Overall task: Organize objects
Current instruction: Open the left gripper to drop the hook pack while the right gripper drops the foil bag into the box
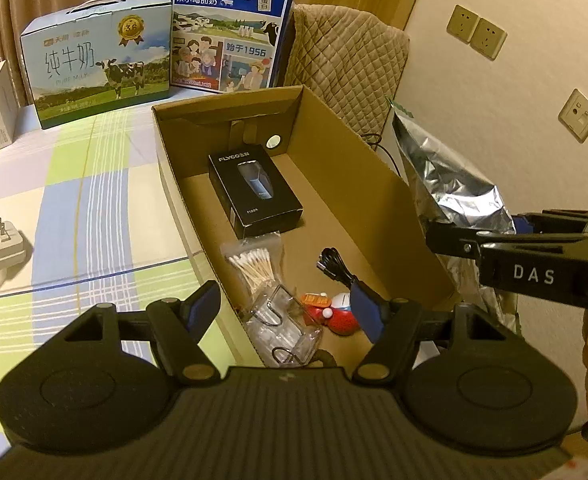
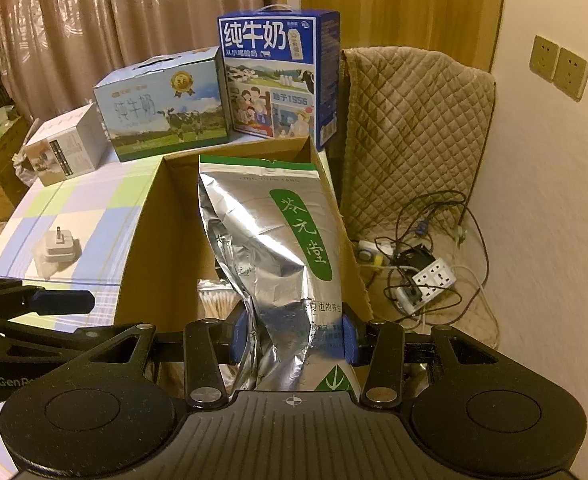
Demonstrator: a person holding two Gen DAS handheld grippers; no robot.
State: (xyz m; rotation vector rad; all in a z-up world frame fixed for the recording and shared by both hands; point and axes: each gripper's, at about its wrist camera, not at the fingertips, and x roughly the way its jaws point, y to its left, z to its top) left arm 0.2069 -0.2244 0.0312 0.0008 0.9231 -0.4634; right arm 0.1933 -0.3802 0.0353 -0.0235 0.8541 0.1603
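1. Right wrist view: your right hand-held gripper (image 2: 292, 338) pinches a crinkled silver foil pouch (image 2: 270, 248) with a green label, held upright over the cardboard box's (image 2: 146, 240) right wall.
2. Your left hand-held gripper (image 1: 286, 312) is spread wide, gripping nothing, above the box's near end.
3. Inside lie a clear plastic case (image 1: 282, 328), a red round toy (image 1: 340, 314), bagged cotton swabs (image 1: 254, 264), a coiled black cable (image 1: 334, 266) and a matte black shaver box (image 1: 254, 190).
4. A white plug adapter (image 1: 2, 246) sits left on the checked worktop (image 1: 94, 200).
5. Glossy milk cartons (image 1: 230, 28) stand behind.
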